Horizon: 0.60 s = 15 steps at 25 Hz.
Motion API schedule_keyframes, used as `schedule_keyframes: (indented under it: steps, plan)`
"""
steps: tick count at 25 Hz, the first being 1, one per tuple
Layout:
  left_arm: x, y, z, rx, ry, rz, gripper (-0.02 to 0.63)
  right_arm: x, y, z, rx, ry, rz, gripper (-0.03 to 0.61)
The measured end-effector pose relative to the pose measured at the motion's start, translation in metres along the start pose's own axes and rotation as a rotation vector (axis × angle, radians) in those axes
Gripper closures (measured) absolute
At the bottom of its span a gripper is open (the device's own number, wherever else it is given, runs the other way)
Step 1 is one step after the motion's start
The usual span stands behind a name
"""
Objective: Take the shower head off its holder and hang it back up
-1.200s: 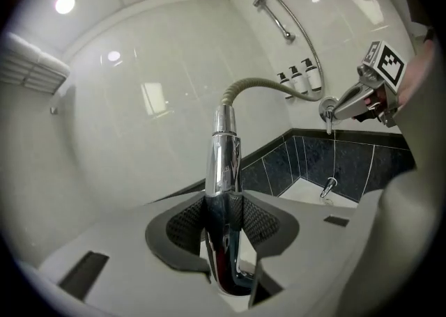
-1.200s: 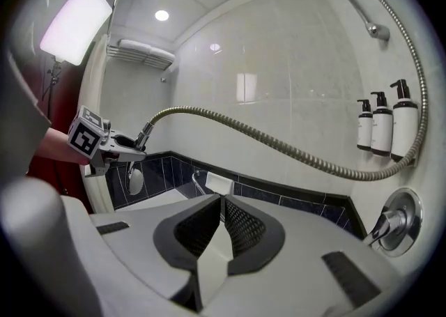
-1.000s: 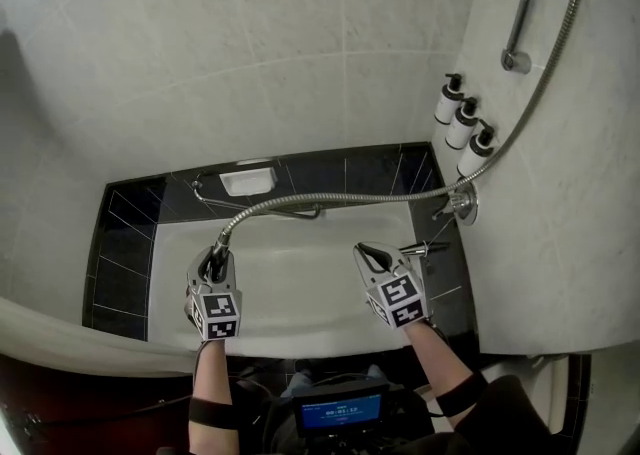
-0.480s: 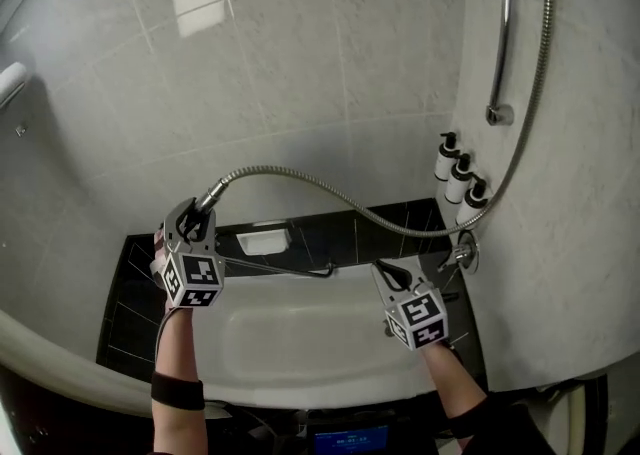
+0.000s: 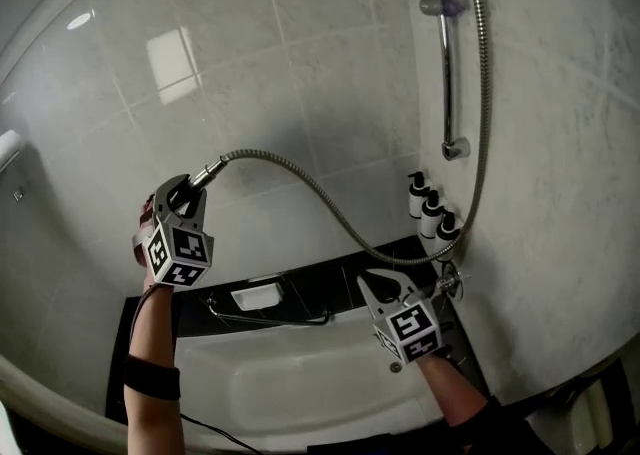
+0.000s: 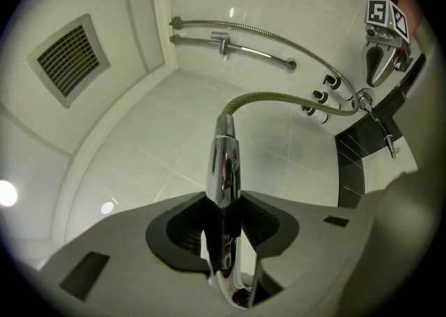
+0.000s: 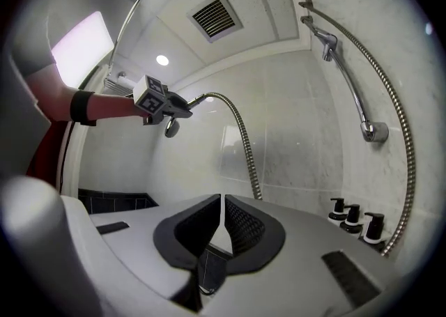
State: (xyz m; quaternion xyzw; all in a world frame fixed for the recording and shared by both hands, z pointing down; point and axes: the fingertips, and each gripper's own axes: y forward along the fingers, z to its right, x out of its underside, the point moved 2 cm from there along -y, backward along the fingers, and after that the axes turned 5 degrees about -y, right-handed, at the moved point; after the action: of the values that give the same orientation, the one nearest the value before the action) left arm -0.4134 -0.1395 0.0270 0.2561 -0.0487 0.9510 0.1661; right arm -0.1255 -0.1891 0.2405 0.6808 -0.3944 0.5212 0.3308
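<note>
Left fingers [image 6: 182, 230], shower head [image 6: 224, 169] higher now

Pale glossy tiled wall [image 5: 300, 63] ahead, light patch reflected on it. White bathtub [image 5: 300, 383] below, dark tile ledge [image 5: 330, 288] behind. Three pump bottles [image 5: 430, 215] in corner. Speckled stone-look wall [image 5: 560, 143] right. Overhead, ceiling vent [image 7: 214, 14], round ceiling light [image 7: 162, 60] lit.

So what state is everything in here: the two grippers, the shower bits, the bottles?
Left gripper: shut on the shower head.
Right gripper: shut, nothing in it.
Shower head: off its holder, held up in the air.
Holder: empty, on the wall rail.
Hose: slack, sagging in a curve.
Pump bottles: upright, in a row.
</note>
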Motion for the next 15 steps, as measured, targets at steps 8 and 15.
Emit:
schedule_keyframes:
  steps: [8, 15]
  plan:
    - [-0.077, 0.037, -0.040, 0.036, 0.057, 0.025, 0.482, -0.048, -0.012, 0.025, 0.032, -0.021, 0.073, 0.535]
    - [-0.169, 0.069, -0.074, 0.060, 0.152, 0.066, 0.482, -0.094, -0.022, 0.071, 0.124, -0.074, 0.102, 0.535]
